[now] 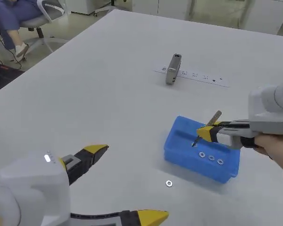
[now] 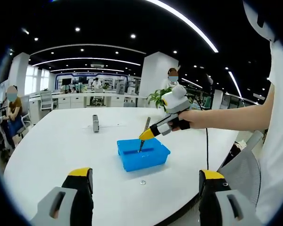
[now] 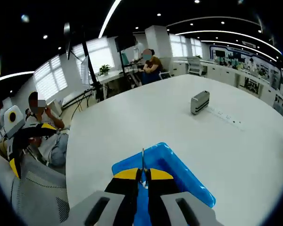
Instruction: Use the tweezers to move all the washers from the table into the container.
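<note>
A blue container [image 1: 179, 141] [image 2: 153, 157] [image 3: 184, 176] sits on the white table and holds three washers [image 1: 211, 157]. One more washer [image 1: 169, 183] [image 2: 142, 182] lies on the table just in front of it. My right gripper [image 1: 205, 133] [image 2: 148, 134] [image 3: 144, 175] is shut on the tweezers [image 1: 216, 117] [image 2: 146, 124] [image 3: 143, 162], whose tips point down into the container's left part. My left gripper [image 1: 129, 183] [image 2: 146, 175] hovers open at the near left, with nothing between its yellow-tipped jaws.
A grey metal block [image 1: 173, 68] [image 2: 95, 124] [image 3: 200, 101] stands on a flat white strip [image 1: 198, 76] farther back. Chairs and seated people are beyond the table's left edge. A person [image 2: 172, 80] stands behind the table.
</note>
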Available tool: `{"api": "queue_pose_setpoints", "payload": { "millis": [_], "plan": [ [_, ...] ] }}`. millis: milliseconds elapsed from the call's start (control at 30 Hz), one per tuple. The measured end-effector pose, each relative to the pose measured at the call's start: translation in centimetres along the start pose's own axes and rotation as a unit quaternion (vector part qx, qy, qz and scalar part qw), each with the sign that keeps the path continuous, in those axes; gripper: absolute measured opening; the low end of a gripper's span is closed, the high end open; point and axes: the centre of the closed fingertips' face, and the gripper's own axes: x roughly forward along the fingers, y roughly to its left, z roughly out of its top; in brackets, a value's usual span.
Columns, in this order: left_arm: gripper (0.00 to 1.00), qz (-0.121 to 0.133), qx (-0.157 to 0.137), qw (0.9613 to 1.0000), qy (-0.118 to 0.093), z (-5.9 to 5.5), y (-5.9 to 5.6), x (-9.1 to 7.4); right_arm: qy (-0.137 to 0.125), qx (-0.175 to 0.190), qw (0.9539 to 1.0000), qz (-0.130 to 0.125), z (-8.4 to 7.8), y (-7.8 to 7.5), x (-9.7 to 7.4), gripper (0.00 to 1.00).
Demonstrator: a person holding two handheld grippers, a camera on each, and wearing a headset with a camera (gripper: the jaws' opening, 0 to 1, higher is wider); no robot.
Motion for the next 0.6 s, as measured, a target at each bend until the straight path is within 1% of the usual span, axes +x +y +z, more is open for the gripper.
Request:
{"api": "queue_pose_setpoints", "payload": {
  "millis": [33, 200, 333, 433, 600],
  "plan": [
    [0.95, 0.0, 0.0, 1.0, 0.0, 0.0, 0.0, 0.0, 0.008, 0.003, 1.0, -0.002, -0.3, -0.2, 0.2, 0.03],
    [0.95, 0.002, 0.001, 1.0, 0.001, 0.0, 0.2, 0.0, 0.025, 0.003, 0.9997, -0.007, -1.1, -0.7, 1.2, 0.03],
    [0.95, 0.004, 0.001, 1.0, -0.001, 0.1, 0.5, 0.0, 0.029, 0.008, 0.9995, -0.004, -1.5, -0.5, 1.5, 0.03],
    [0.95, 0.006, 0.001, 1.0, 0.0, 0.1, 0.5, 0.0, 0.031, 0.003, 0.9995, -0.009, -1.8, -0.6, 1.5, 0.03],
    [0.95, 0.002, 0.002, 1.0, 0.003, -0.1, 0.4, 0.1, 0.029, 0.006, 0.9994, -0.016, -2.1, -1.0, 1.3, 0.03]
  ]
}}
